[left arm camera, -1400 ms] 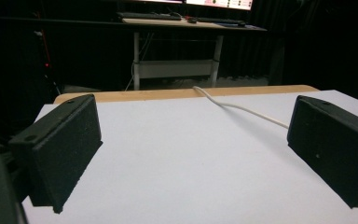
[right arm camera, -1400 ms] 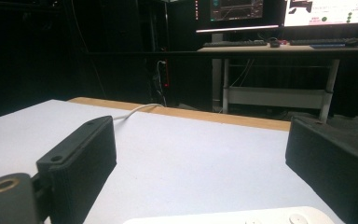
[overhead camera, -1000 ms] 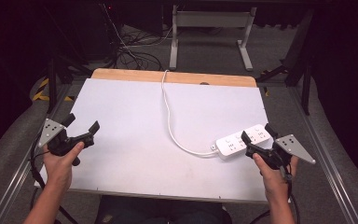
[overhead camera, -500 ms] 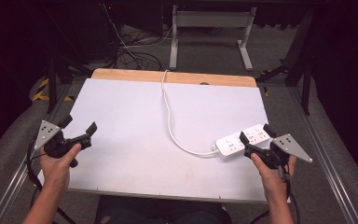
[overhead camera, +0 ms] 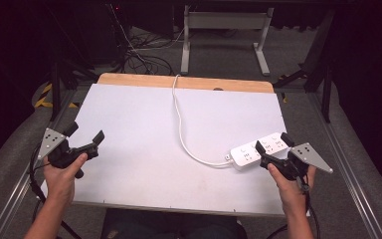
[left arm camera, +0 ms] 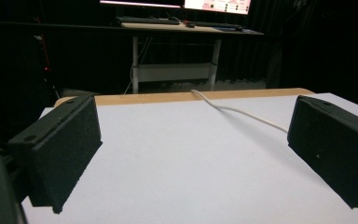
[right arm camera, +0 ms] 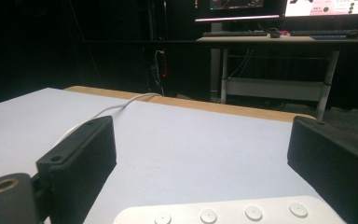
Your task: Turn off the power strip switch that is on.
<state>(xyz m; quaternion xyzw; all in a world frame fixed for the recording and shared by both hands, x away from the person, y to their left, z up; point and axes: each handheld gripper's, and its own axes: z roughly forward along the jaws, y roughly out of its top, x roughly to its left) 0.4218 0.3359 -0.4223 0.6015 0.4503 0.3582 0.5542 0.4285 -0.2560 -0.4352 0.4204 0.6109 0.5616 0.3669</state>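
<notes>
Your right gripper (overhead camera: 273,149) hangs over the near end of the white plastic power strip (overhead camera: 259,150), jaws spread wide with nothing between them; in the right gripper view the white plastic power strip (right arm camera: 233,213) lies just below and between the two black jaws. The strip sits at the right side of the white tabletop (overhead camera: 139,119), near its front edge, and its white cord (overhead camera: 181,130) curls back across the surface to the wooden far edge (overhead camera: 129,79).

Your left gripper (overhead camera: 82,142) is well apart from all this, at the left edge of the tabletop, jaws likewise released and empty.

The likely trouble: if you close across the strip's smooth, rounded body off-centre, it may pivot or skid out sideways. Lifting or dragging it far could also pull the cord taut, and the cord would then tug the strip askew.

There are small grey marks on the strip's top face, perhaps socket symbols, but they are too small to read; no brand shows.
</notes>
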